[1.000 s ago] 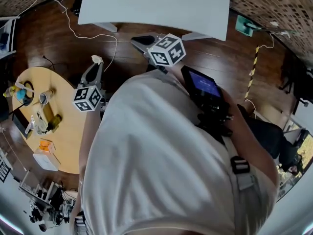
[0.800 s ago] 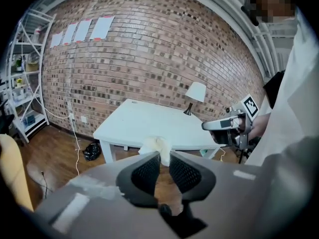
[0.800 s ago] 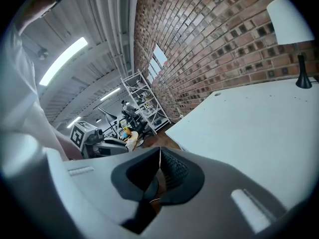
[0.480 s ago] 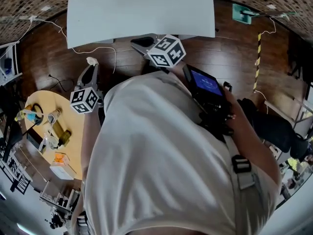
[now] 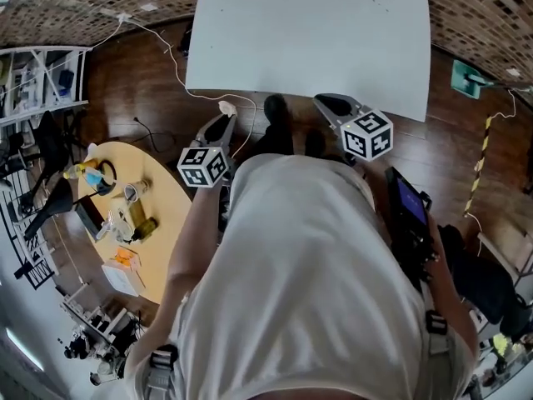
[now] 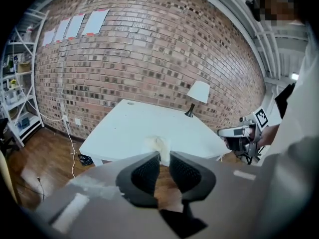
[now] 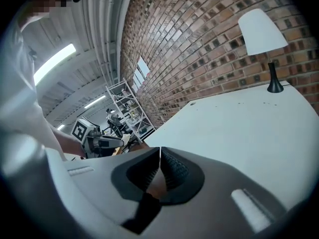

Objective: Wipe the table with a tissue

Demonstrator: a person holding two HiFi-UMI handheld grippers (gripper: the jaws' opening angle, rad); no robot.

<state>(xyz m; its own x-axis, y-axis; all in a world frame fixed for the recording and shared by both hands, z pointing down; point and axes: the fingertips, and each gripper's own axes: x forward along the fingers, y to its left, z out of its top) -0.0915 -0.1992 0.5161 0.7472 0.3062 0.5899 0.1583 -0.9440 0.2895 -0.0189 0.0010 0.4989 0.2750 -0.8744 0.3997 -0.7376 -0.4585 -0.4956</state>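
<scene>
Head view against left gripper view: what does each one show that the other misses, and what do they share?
Only the head view shows the round yellow table with bottles on it, the device with a blue screen, and the marker cube on the left gripper.

Only the left gripper view shows the paper sheets on the brick wall, and the black pads close up, pinching the tissue.

Both show the white table, the tissue and the right gripper.
</scene>
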